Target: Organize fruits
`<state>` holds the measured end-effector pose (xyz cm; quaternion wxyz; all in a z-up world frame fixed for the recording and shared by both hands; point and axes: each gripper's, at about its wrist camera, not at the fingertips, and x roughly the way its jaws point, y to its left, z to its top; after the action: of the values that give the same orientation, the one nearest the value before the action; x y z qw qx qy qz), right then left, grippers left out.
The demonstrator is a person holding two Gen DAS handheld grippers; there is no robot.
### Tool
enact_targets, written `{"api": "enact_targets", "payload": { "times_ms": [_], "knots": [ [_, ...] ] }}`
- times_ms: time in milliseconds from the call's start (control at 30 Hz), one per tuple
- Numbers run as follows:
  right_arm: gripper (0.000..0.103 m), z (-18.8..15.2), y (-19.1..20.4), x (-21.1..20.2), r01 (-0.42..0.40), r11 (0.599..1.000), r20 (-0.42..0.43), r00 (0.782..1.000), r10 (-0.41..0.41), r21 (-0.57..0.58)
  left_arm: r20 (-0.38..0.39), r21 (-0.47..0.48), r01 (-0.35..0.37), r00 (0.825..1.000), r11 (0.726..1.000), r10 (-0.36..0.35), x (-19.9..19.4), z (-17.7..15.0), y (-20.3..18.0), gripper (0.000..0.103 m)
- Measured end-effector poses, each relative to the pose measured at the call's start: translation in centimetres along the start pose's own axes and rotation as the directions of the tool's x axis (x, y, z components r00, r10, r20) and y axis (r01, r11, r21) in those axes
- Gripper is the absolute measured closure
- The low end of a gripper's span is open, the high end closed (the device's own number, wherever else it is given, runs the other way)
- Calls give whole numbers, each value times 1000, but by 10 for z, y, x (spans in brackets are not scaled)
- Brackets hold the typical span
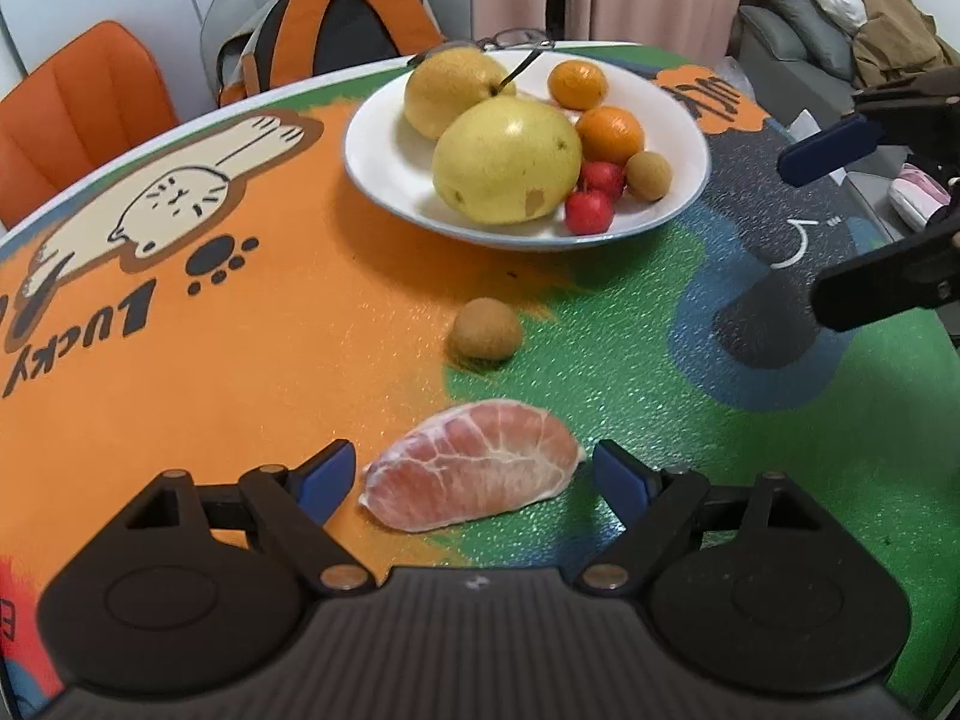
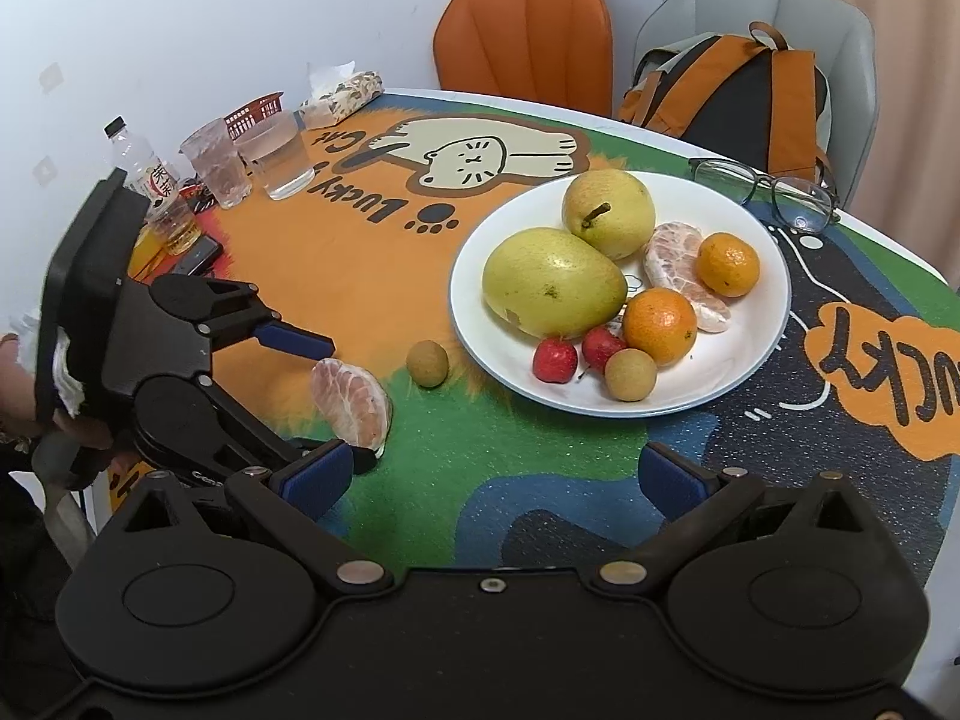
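Observation:
A peeled pink pomelo segment (image 1: pixel 474 463) lies on the table between the open fingers of my left gripper (image 1: pixel 474 477), untouched; it also shows in the right wrist view (image 2: pixel 353 401). A small brown longan (image 1: pixel 486 329) sits just beyond it (image 2: pixel 427 363). The white plate (image 1: pixel 384 162) holds two yellow pears, two oranges, two red fruits and a longan; in the right wrist view the plate (image 2: pixel 744 372) also holds another pomelo segment (image 2: pixel 678 267). My right gripper (image 2: pixel 498 477) is open and empty over the table; it shows at the right of the left wrist view (image 1: pixel 840 228).
Glasses (image 2: pixel 774 189) lie behind the plate. Plastic cups (image 2: pixel 276 153), a bottle (image 2: pixel 147 171), a phone (image 2: pixel 198 255), a tissue pack (image 2: pixel 342 93) and a red basket stand at the table's far left. An orange chair (image 2: pixel 528 36) and a grey chair with a backpack (image 2: pixel 732 96) stand behind.

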<state>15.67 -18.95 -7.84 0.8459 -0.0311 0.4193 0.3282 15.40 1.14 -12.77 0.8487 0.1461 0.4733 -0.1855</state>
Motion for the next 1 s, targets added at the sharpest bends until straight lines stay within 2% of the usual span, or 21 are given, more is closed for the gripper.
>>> {"api": "enact_targets", "payload": {
  "times_ms": [233,433,733,1000],
  "knots": [
    [0,3,2,7,2,1000,-11,1000,-2,3,12,-75,16,1000,997,-15,4,-2,4,17],
    [0,5,6,12,-3,1000,-20,1000,3,-3,32,-128,-8,999,992,12,5,-4,0,15],
    [0,9,9,16,-11,1000,-25,1000,11,-9,53,-159,-26,998,987,35,1,-6,1,27],
    [0,15,16,23,-34,999,-25,999,33,-30,69,-169,-28,997,985,40,-1,-10,0,29]
  ]
}}
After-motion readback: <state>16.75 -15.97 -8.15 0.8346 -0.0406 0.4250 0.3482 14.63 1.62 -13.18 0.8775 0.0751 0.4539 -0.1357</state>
